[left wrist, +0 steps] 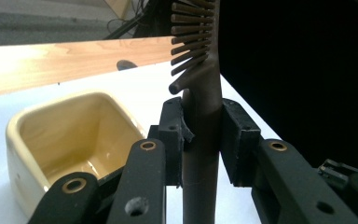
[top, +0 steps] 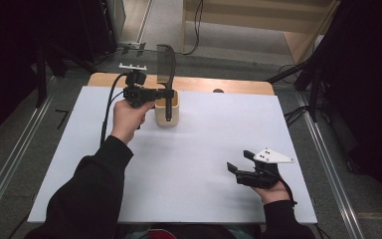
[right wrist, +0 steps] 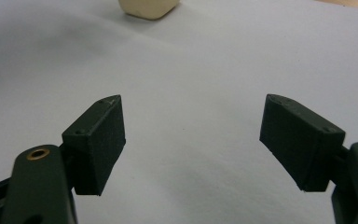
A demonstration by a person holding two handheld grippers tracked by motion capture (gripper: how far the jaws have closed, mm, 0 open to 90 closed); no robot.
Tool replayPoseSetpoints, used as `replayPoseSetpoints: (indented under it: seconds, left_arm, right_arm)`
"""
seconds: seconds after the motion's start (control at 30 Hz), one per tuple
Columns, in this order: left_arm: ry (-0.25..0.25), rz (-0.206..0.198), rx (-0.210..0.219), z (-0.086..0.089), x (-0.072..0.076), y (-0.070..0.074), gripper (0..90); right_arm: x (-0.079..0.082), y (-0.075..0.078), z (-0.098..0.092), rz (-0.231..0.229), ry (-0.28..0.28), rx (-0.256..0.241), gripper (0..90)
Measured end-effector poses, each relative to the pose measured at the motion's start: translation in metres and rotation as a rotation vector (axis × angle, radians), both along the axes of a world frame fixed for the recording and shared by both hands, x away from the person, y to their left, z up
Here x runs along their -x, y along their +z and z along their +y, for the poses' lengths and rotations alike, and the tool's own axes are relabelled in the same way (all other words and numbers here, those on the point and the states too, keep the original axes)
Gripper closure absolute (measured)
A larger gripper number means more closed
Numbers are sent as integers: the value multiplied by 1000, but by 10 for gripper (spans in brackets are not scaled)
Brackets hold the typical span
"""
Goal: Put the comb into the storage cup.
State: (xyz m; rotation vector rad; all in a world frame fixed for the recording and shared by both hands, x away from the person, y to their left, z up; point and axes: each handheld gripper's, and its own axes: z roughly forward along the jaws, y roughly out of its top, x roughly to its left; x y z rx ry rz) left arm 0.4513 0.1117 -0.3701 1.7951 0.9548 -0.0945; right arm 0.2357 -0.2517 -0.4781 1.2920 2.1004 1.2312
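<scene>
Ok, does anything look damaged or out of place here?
One small thing: the left gripper, shut on the brush beside the cream cup, has a pad with a torn, peeling edge. Nothing is spilled.

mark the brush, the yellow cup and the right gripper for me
brush (left wrist: 204,126): left gripper view, on the dark handle between the left gripper's pads.
yellow cup (left wrist: 25,140): left gripper view, on its outer wall near the rim.
right gripper (right wrist: 191,140): right gripper view, midway between its spread fingertips.
</scene>
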Motion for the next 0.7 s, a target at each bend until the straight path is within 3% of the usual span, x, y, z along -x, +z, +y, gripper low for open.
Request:
replayPoseSetpoints:
  seconds: [0.7]
  left_arm:
    - [31, -39, -17, -2, -21, 19, 725]
  right_arm:
    - [1, 1, 0, -4, 2, -2, 204]
